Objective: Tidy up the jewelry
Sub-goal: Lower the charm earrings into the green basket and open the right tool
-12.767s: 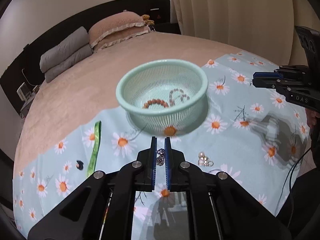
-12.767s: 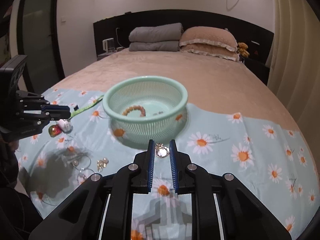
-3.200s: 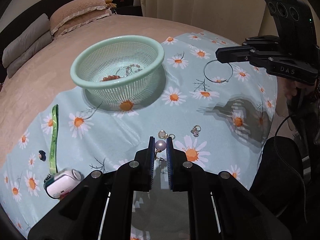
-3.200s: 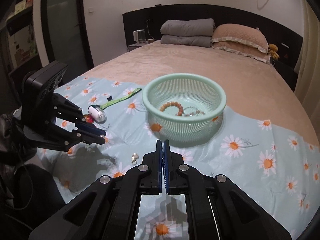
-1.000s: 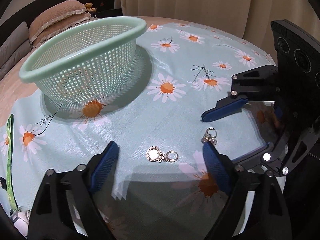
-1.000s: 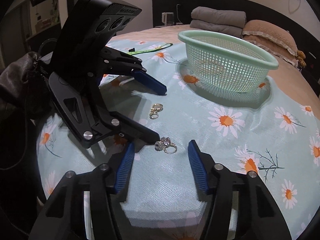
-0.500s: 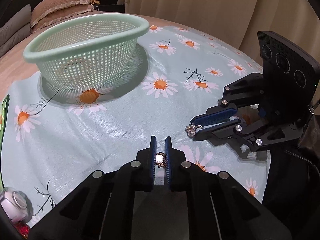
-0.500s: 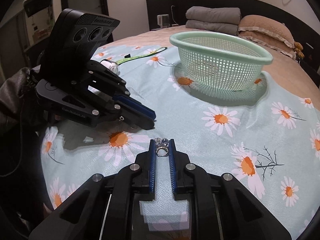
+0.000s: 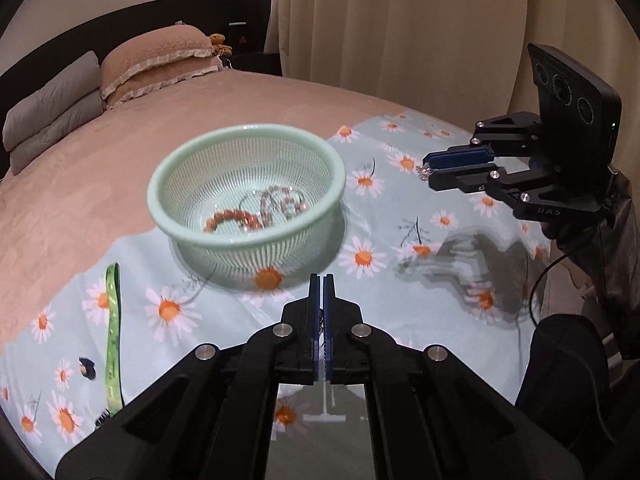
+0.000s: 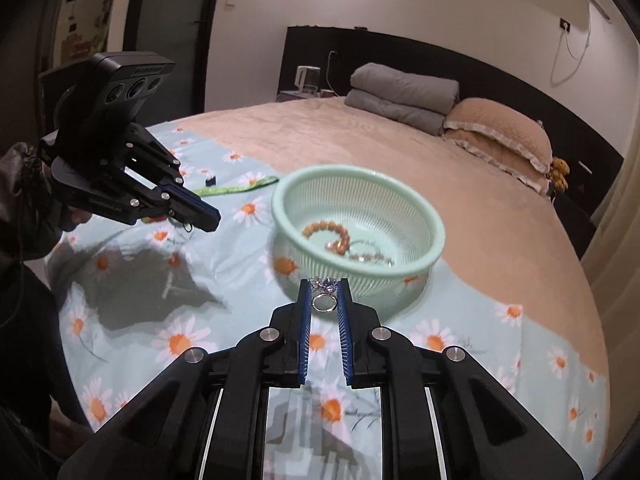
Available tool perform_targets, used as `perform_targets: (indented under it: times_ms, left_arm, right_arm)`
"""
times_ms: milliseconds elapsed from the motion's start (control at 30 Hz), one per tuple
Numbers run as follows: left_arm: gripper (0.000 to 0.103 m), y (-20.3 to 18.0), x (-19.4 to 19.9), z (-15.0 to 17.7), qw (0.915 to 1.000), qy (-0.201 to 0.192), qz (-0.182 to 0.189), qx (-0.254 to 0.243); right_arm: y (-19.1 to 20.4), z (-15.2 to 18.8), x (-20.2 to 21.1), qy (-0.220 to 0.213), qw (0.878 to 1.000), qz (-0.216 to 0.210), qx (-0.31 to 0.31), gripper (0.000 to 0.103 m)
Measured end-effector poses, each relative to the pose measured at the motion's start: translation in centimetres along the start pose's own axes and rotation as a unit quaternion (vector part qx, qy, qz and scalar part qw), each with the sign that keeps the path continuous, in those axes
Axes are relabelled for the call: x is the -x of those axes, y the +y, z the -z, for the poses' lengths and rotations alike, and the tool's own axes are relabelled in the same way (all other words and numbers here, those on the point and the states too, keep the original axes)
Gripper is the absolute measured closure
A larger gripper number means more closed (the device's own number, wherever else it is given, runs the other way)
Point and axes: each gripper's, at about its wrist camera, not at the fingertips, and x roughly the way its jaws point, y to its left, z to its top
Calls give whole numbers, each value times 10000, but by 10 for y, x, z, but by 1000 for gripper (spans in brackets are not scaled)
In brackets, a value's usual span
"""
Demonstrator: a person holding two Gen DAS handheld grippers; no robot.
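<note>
A mint green mesh basket (image 9: 192,176) (image 10: 424,220) sits on the daisy cloth with a bead bracelet (image 9: 230,218) (image 10: 326,232) and other jewelry inside. My right gripper (image 10: 325,286) is shut on a silver gem ring (image 10: 324,300), raised just short of the basket; it shows at right in the left wrist view (image 9: 430,170). My left gripper (image 9: 322,280) is shut on a small pendant (image 9: 321,324), mostly hidden between the pads; in the right wrist view (image 10: 214,220) the pendant (image 10: 186,227) dangles under its tips.
The blue daisy cloth (image 9: 400,280) covers the near end of a tan bed (image 9: 120,140). A green lanyard (image 9: 112,332) and a small dark clip (image 9: 86,367) lie at left. Pillows (image 10: 496,128) and folded grey blankets (image 10: 404,88) lie at the headboard.
Both grippers have lifted off the cloth with their pieces and risen, now higher and facing the basket. The left gripper's pads have closed tighter on the pendant.
</note>
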Motion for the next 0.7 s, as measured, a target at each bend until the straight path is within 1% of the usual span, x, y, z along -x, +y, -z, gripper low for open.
perform_targets:
  times_ms: [67,133,233,267,300,333,367,433,467,533,567,600,633,700]
  left_arm:
    - [102,12,-1,-19,9999,-91,-3,53]
    - [102,23,-11,-36,9998,-118,-123,102]
    - [101,36,-32,-54,9995,-101,-255,154]
    - [101,38,-38,-57,9994,-83,-286,171]
    - [97,41,-44,-58,9989,-84,-426,194]
    - [85,44,-49,-58,9985,-71,-509,206]
    - [66,46,-53,-57,9982,-86,-544,225]
    - [34,48,-57,-54,9967,-124,-756,270]
    - [27,48,-58,-53,9957,-130,-873,273]
    - [23,47,-56,-50,9948,-107,-957,330]
    - [17,46,-55,-50,9944,-69,-982,373]
    - [15,46,-54,-50,9936,-43,-1055,405]
    - [13,45,-51,-50,9926,-47,-1140,411]
    - [12,41,-42,-50,9909,-92,-1261,451]
  right_arm:
    - [-12,-18,-9,-173,9998,5,-43,91]
    - [-24,-31,-26,-280,9995,55,-163,91]
    - [-37,-41,-57,-198,9987,169,-443,89]
    - [-39,-42,-66,-150,9986,148,-494,83]
    - [-39,-42,-73,-131,9985,156,-512,76]
    - [-38,-40,-79,-105,9983,247,-514,53]
    - [-37,-38,-83,-92,9980,379,-496,39]
    - [-34,-33,-89,-113,9980,466,-406,38]
    - [-33,-31,-92,-60,9980,470,-413,33]
    - [-32,-26,-93,98,9981,293,-525,26]
    - [-30,-24,-91,144,9982,195,-552,25]
    - [-25,-23,-89,172,9982,195,-533,23]
    - [-20,-23,-85,197,9983,242,-488,17]
    - [-9,-24,-76,232,9987,289,-360,17]
